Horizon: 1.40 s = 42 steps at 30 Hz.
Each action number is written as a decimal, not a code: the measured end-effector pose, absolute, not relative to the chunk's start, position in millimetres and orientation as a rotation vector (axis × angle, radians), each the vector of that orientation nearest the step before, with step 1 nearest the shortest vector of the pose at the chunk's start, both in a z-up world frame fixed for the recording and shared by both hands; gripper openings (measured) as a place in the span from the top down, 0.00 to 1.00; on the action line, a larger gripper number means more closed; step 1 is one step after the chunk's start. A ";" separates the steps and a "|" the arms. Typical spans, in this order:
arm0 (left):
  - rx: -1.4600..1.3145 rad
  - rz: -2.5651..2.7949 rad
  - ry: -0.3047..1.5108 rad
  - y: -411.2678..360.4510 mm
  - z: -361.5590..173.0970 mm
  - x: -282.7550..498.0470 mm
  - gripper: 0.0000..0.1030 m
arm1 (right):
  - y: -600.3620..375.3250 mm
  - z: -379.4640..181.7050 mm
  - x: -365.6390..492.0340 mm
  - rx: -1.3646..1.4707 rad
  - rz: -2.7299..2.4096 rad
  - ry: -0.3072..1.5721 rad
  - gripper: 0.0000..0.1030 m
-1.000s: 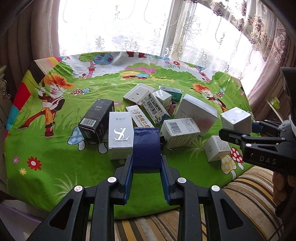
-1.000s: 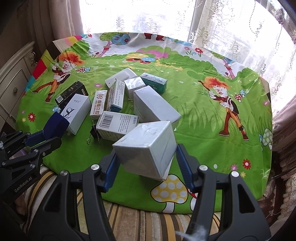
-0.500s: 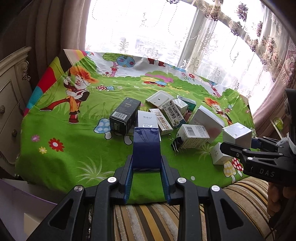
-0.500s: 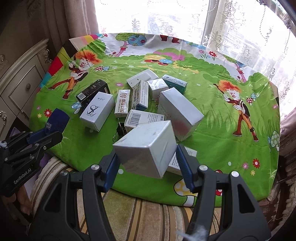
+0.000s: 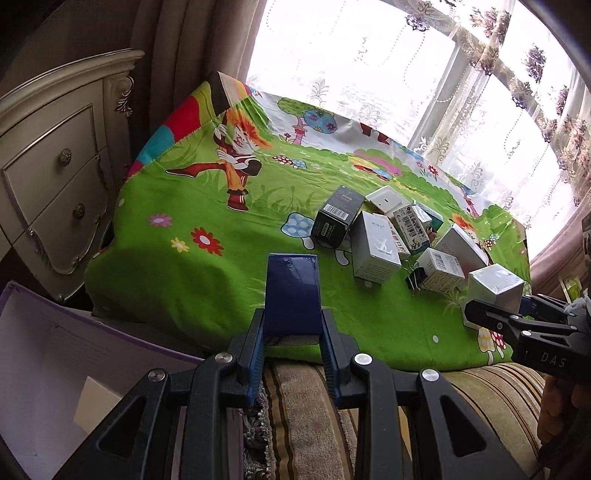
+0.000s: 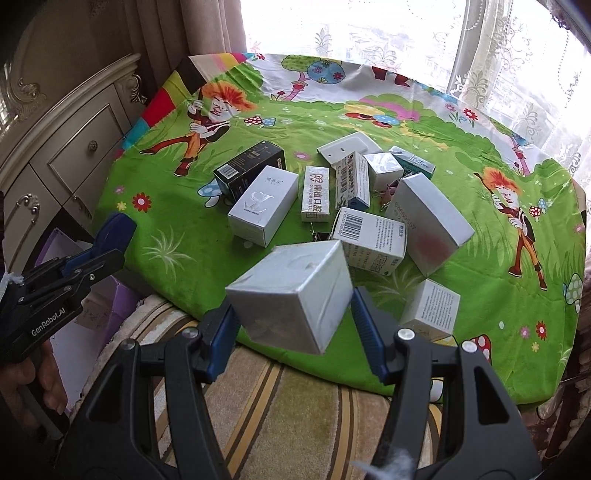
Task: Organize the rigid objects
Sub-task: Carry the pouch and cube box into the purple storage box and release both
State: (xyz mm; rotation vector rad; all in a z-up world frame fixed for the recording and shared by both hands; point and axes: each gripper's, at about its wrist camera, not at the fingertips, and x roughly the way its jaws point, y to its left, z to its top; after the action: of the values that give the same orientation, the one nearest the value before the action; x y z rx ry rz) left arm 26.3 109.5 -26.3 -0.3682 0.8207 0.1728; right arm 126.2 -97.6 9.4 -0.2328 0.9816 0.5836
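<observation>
Left gripper, fingers clamped on an upright blue box, nearer the purple bin at left; right gripper clasps a silver box.

Boxes cluster mid-cloth; a dresser stands left, curtained window behind.

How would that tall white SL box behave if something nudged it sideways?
The white SL box lies flat on its broad face, so it would probably slide rather than tip. It looks like light cardboard, likely shifting easily, though the soft green cloth may drag it.
</observation>
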 end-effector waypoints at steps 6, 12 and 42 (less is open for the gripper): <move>-0.418 0.266 0.810 142.3 -28.2 0.8 0.72 | -69.1 8.3 108.8 -0.267 0.662 0.987 0.39; -0.456 0.362 0.798 175.3 -28.4 -22.6 0.72 | -33.7 7.6 87.5 -0.307 0.759 0.987 0.39; -0.511 0.527 0.860 207.2 -48.7 -67.4 0.71 | 70.7 -15.0 18.2 -0.484 1.060 1.042 0.39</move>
State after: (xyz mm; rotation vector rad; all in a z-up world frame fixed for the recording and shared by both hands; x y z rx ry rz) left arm -67.4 207.2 -48.7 -0.5111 0.8603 0.5275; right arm 18.2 70.7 -15.0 -0.4835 1.0420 1.0598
